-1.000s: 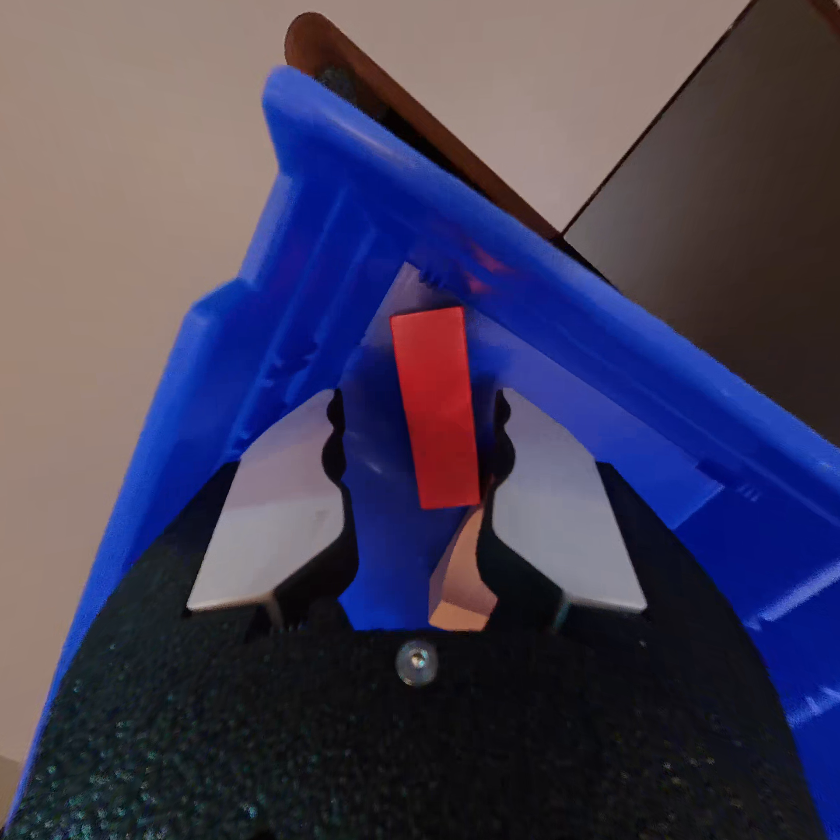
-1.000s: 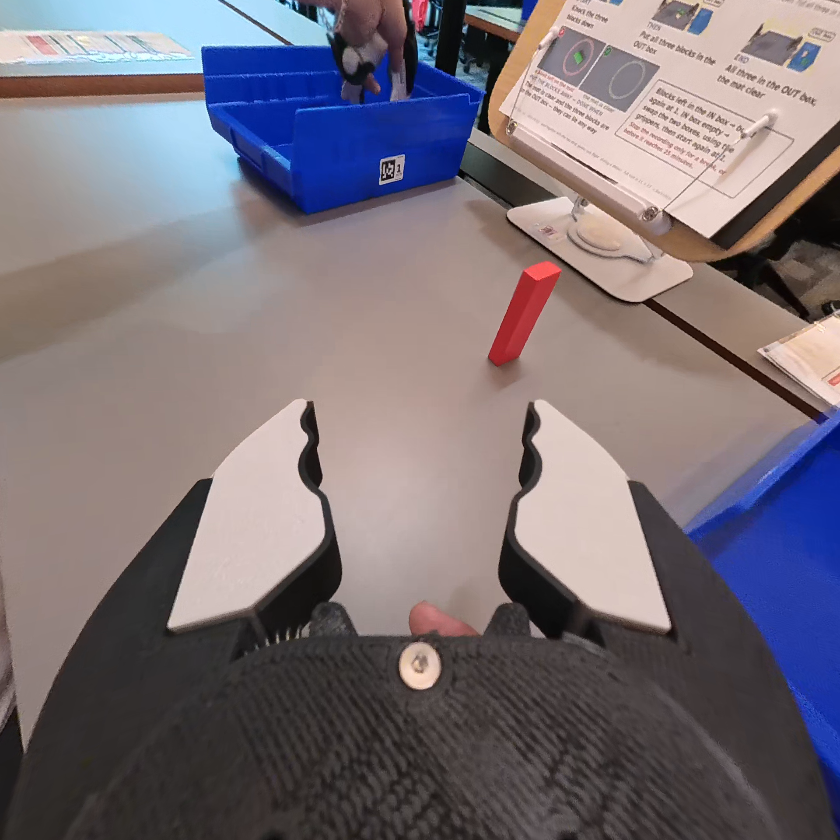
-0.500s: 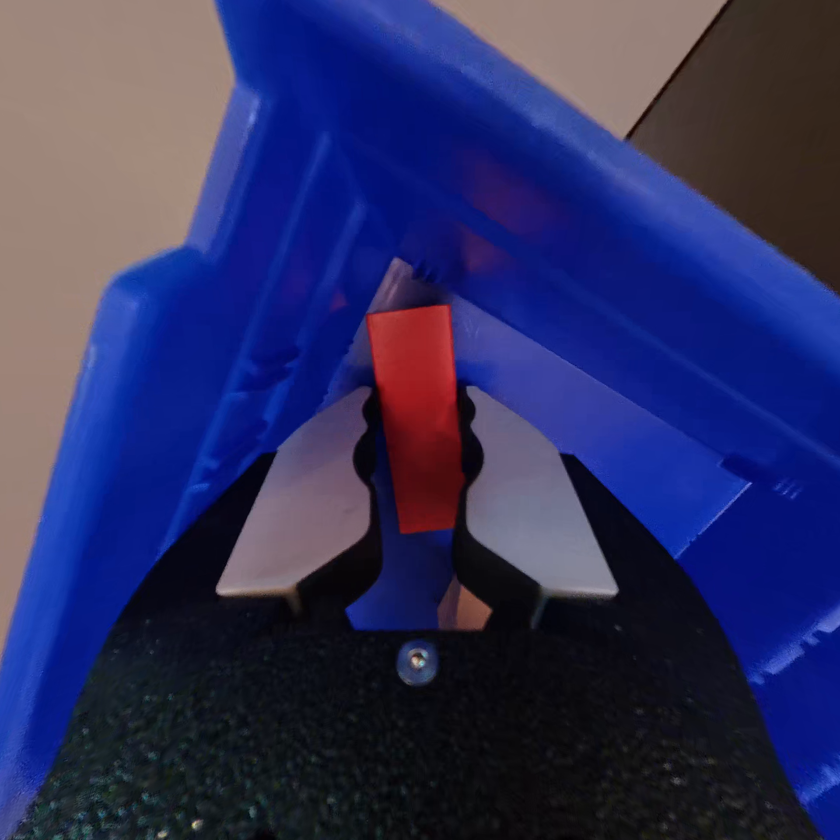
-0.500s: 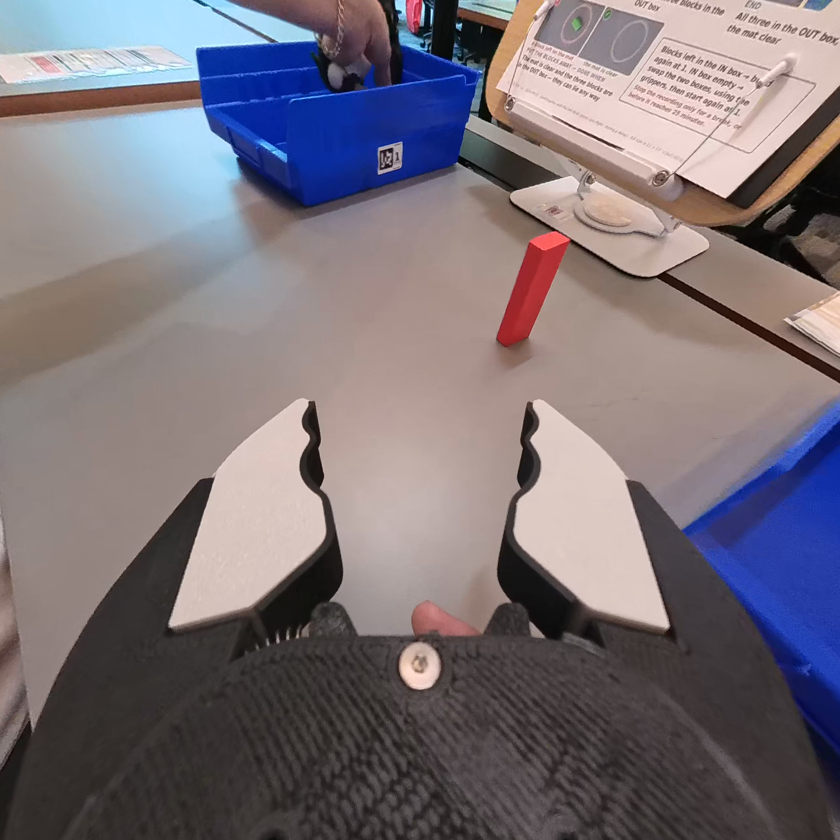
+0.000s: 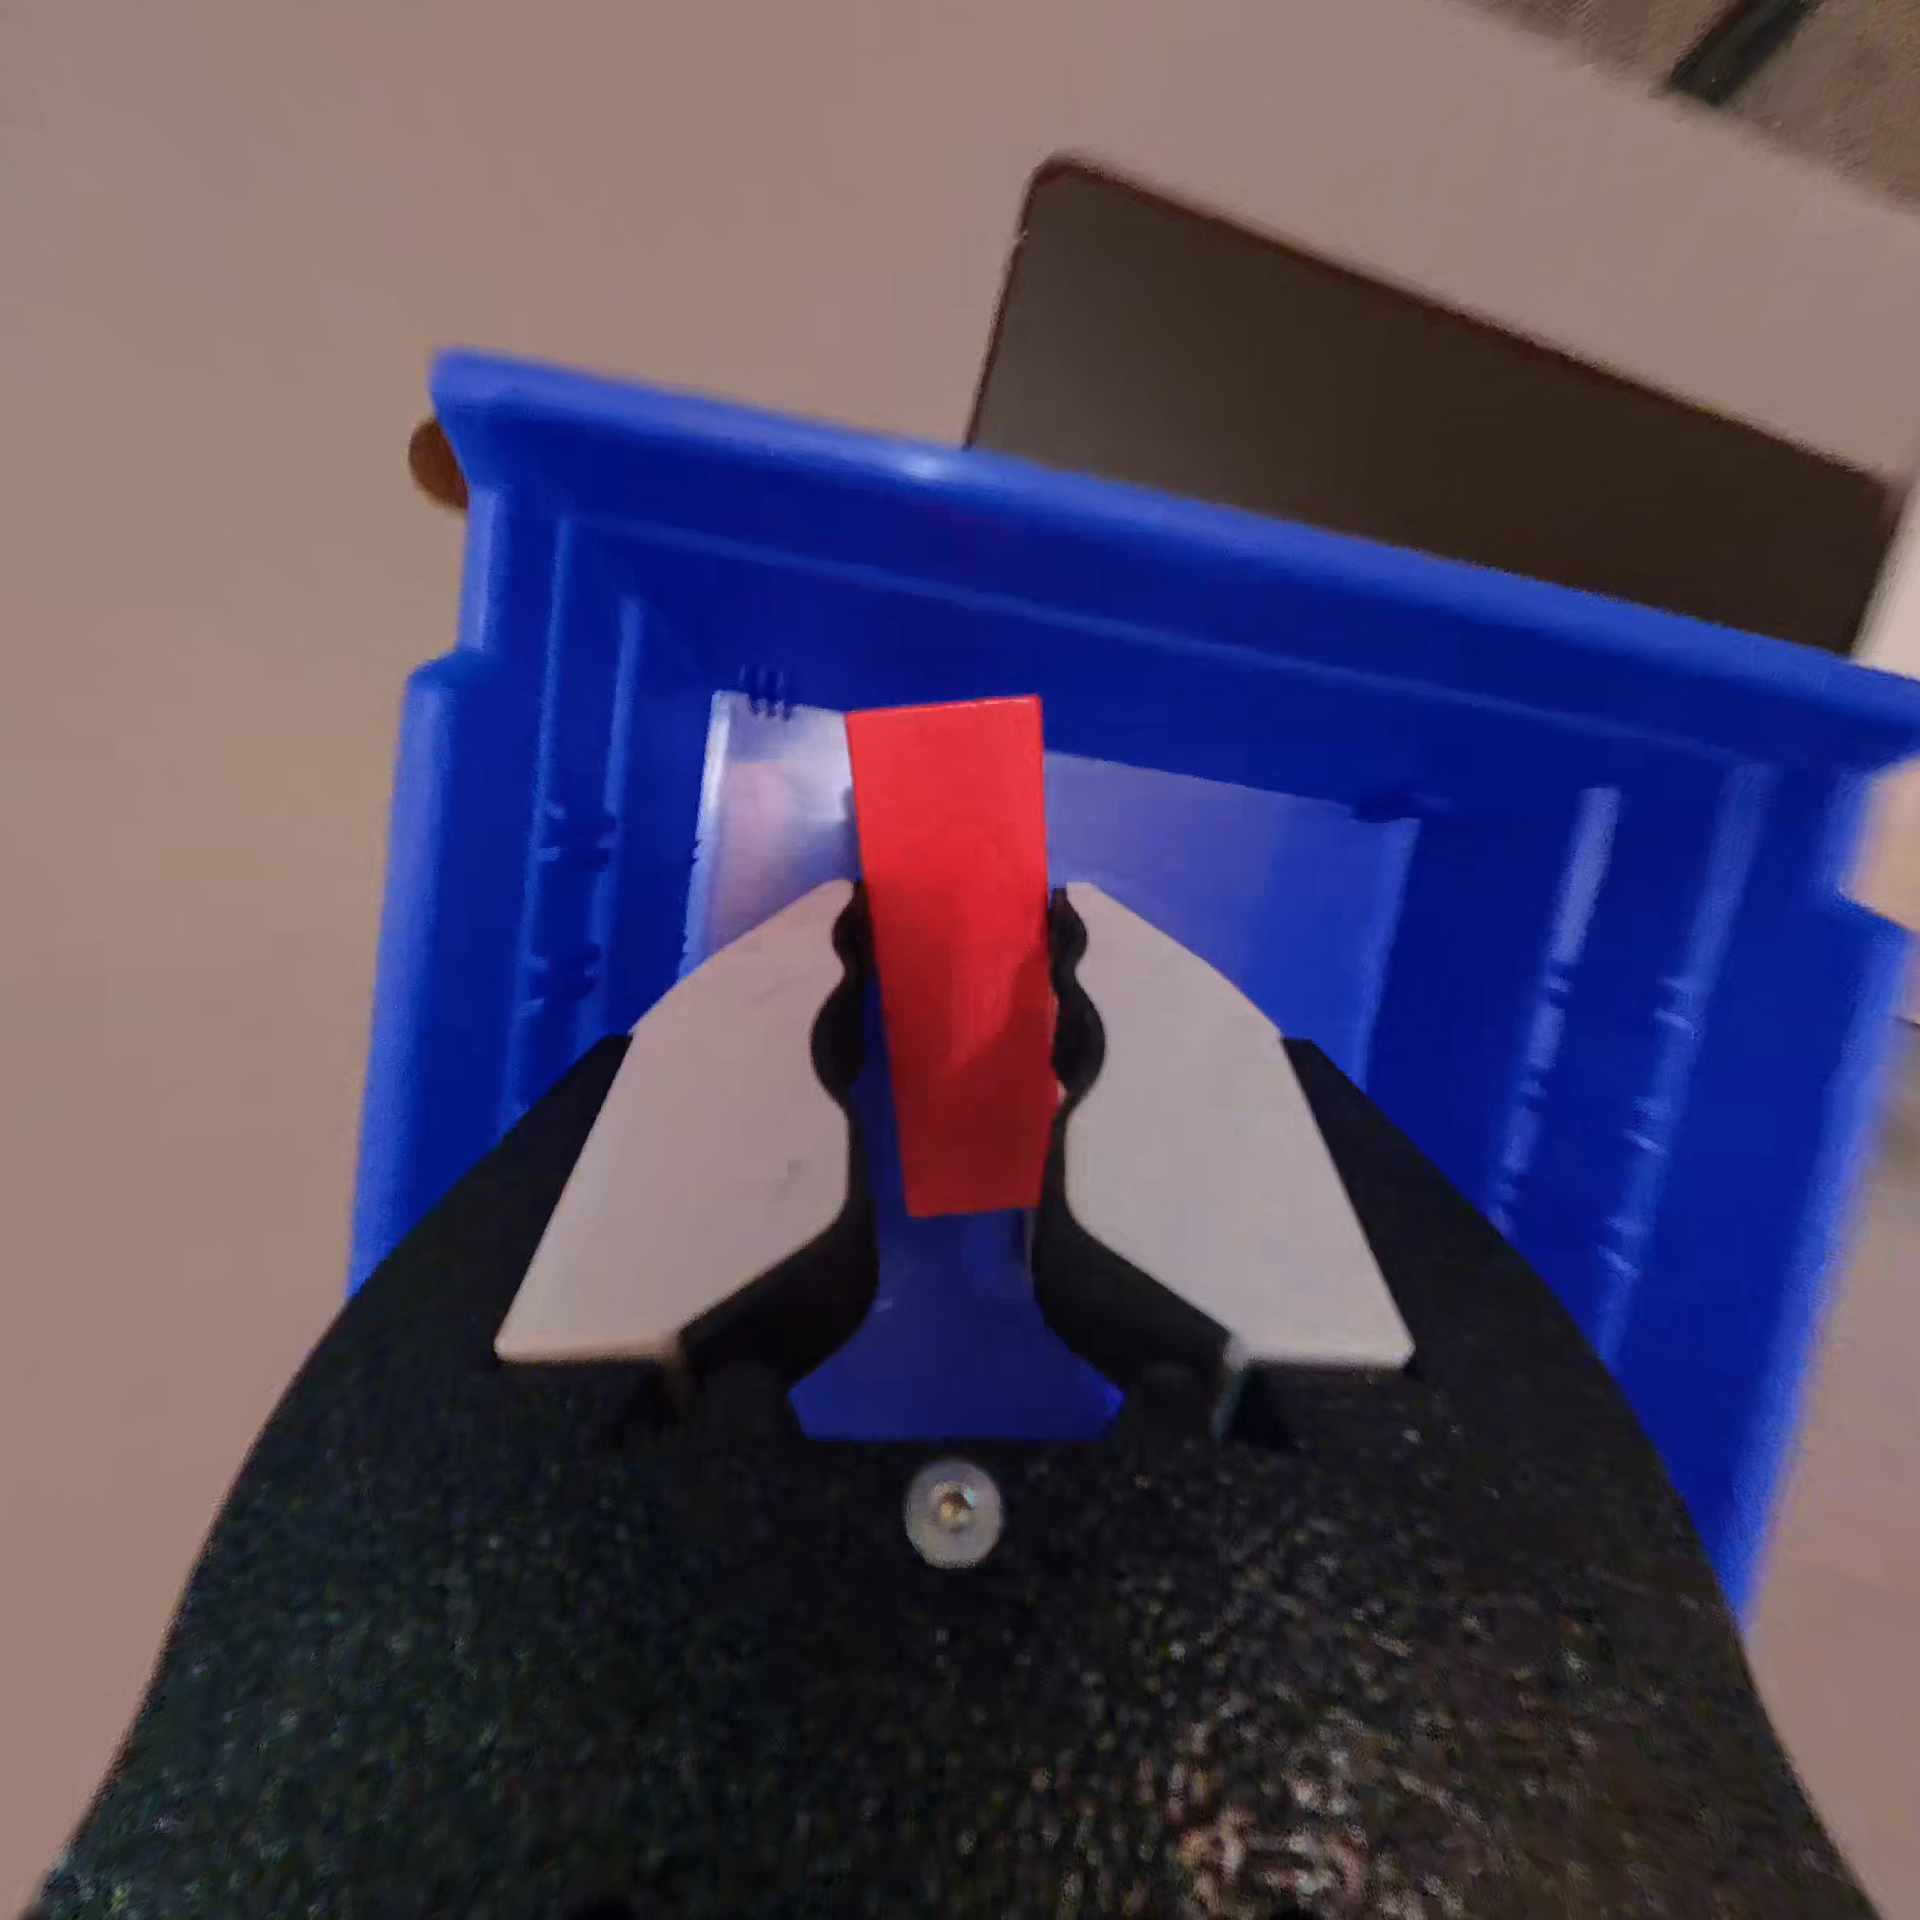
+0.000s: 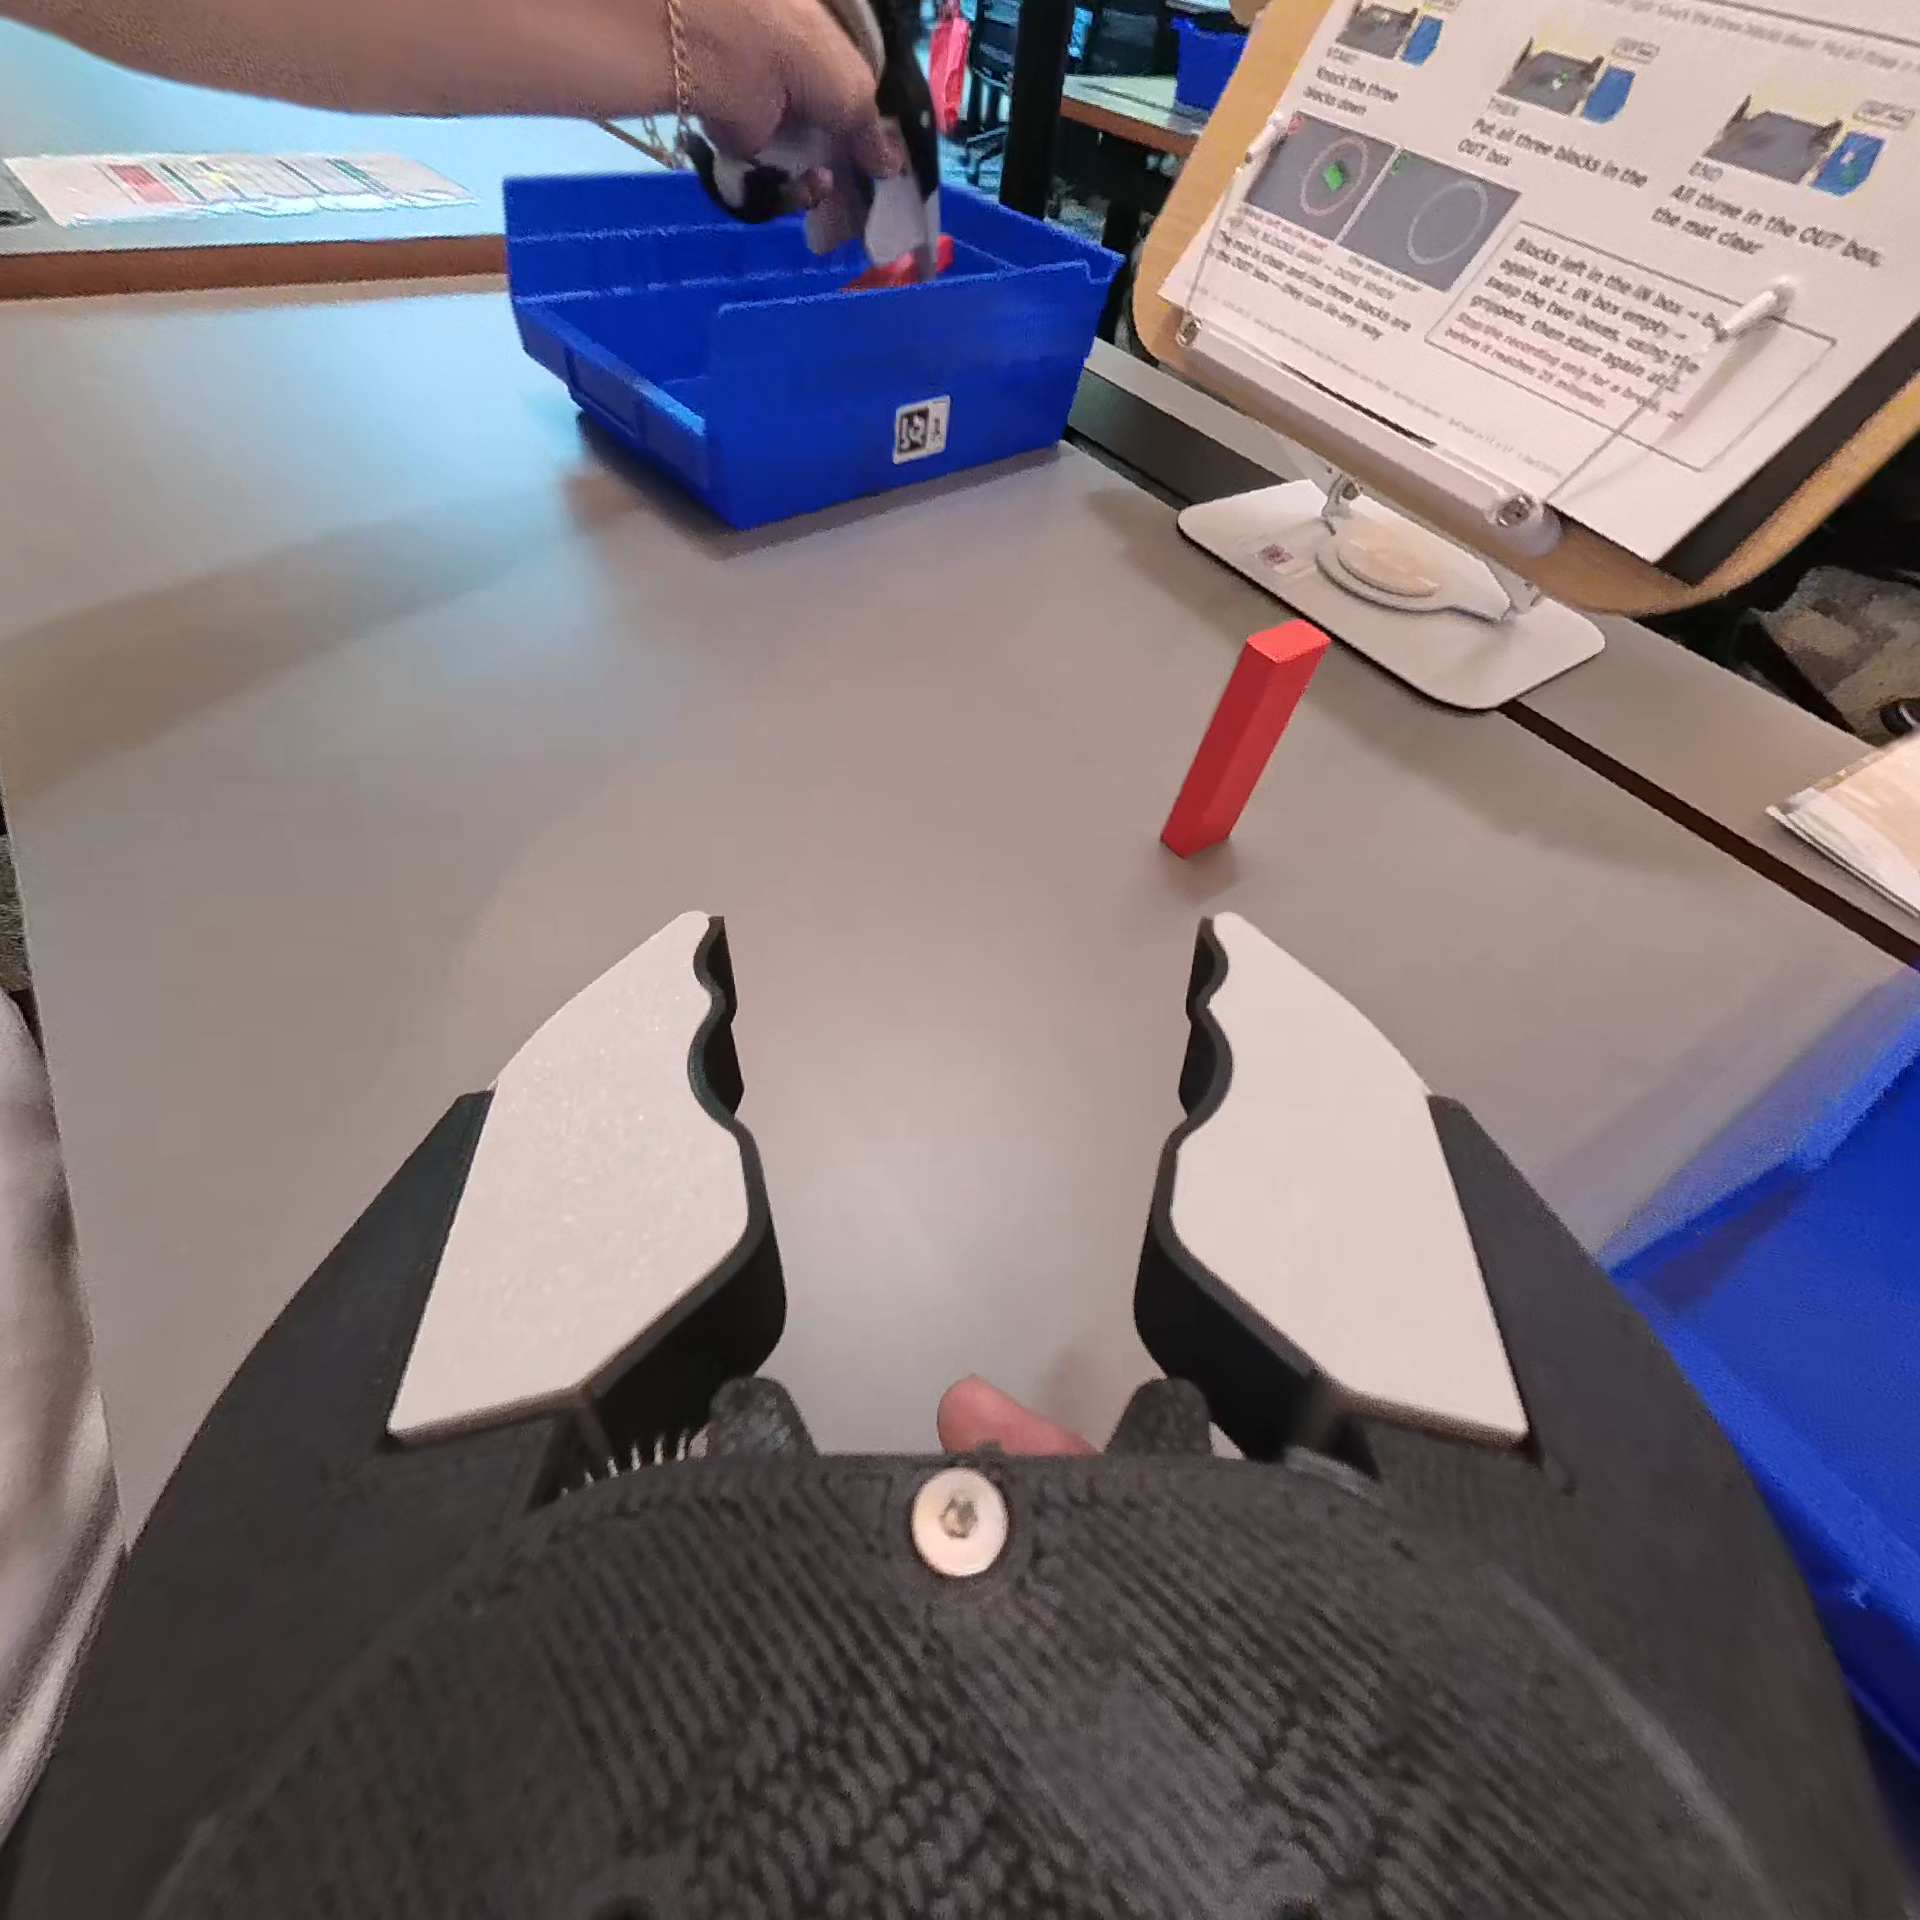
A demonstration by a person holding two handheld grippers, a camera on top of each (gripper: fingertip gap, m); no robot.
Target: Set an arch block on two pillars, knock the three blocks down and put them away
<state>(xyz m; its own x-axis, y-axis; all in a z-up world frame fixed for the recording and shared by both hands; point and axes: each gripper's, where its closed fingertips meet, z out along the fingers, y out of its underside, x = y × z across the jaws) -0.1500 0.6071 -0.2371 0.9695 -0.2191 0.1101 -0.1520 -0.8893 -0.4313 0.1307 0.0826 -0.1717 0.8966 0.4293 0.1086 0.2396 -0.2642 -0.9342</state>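
My left gripper (image 5: 951, 920) is shut on a red block (image 5: 956, 956) and holds it over the inside of a blue bin (image 5: 1195, 582). In the right wrist view the same gripper (image 6: 894, 223), held by a person's hand (image 6: 779, 94), lifts that red block (image 6: 904, 270) out of the far blue bin (image 6: 831, 395). My right gripper (image 6: 961, 971) is open and empty, low over the grey table (image 6: 416, 675). A second red block (image 6: 1242, 743) stands upright on the table ahead and to the right of it, apart from the fingers.
A tilted board with printed sheets (image 6: 1558, 270) on a white stand (image 6: 1455, 613) sits at the right rear. Another blue bin (image 6: 1808, 1299) lies at my near right. Papers (image 6: 229, 182) lie at the far left and some at the right edge (image 6: 1860, 821). My hands' fingertips stand some 60 centimetres from each other.
The left gripper closed on the red block in the bin and raised it, so the bin looks farther off. The right gripper stayed open and shifted only slightly.
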